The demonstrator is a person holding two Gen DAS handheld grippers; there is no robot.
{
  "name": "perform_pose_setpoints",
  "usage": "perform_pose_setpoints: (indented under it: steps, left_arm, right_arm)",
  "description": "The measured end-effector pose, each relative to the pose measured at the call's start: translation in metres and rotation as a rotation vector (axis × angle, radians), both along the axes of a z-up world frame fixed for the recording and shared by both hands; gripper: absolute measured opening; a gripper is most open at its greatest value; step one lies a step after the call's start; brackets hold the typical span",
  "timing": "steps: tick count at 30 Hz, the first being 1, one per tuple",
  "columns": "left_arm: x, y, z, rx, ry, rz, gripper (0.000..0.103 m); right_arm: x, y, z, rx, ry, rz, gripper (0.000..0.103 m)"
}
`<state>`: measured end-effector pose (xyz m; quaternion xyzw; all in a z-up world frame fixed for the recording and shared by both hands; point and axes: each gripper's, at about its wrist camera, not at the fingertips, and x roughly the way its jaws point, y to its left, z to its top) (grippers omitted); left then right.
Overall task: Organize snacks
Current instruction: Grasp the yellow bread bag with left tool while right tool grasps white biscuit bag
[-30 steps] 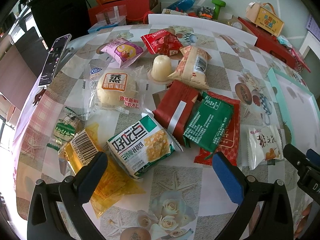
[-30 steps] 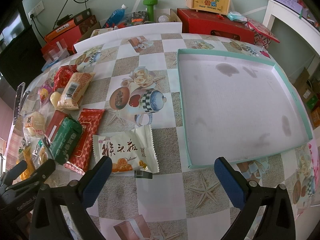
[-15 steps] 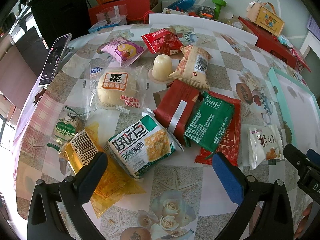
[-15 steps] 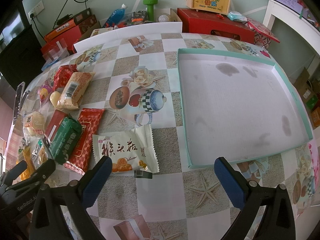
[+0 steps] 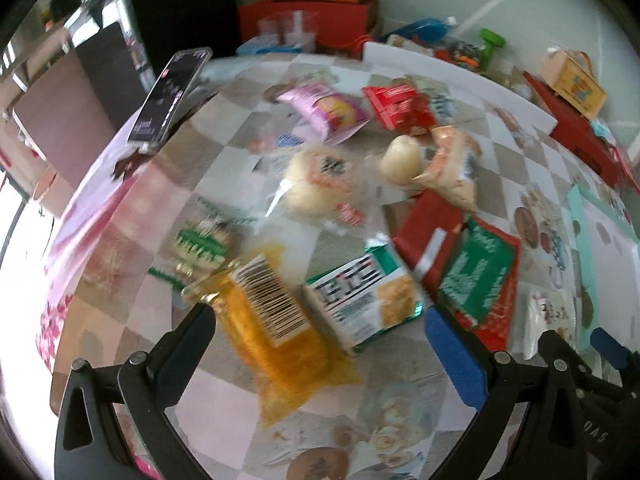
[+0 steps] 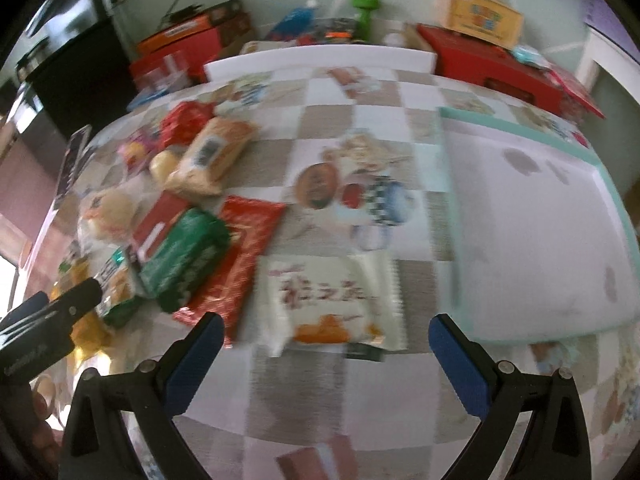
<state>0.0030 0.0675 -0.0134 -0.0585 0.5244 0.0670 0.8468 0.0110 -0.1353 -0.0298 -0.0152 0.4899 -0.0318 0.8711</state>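
Only one tray [image 6: 540,136], two grippers.

Bright daylight, motion blur, fisheye warp

left gripper [image 5: 320,332] – black frame | blue pads | silver screws – right gripper [image 6: 326,340] alike

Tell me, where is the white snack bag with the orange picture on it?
In the right wrist view the white snack bag lies flat on the table just ahead of the open right tongs, between the red packet on its left and the teal-edged tray on its right.
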Motion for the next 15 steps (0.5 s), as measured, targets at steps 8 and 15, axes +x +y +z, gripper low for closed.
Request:
perform_pose_setpoints:
  steps: [8,15]
  left_arm:
    - [0.004,0.025,-0.02,-0.074,0.072,0.083,0.103]
    - [0.009,0.034,-0.025,-0.089,0.077,0.114,0.103]
  right_arm:
    - [0.011,0.011,-0.019,0.066,0.071,0.005,0.103]
    - [0.021,-0.006,-0.028,0.065,0.115,-0.057,0.103]
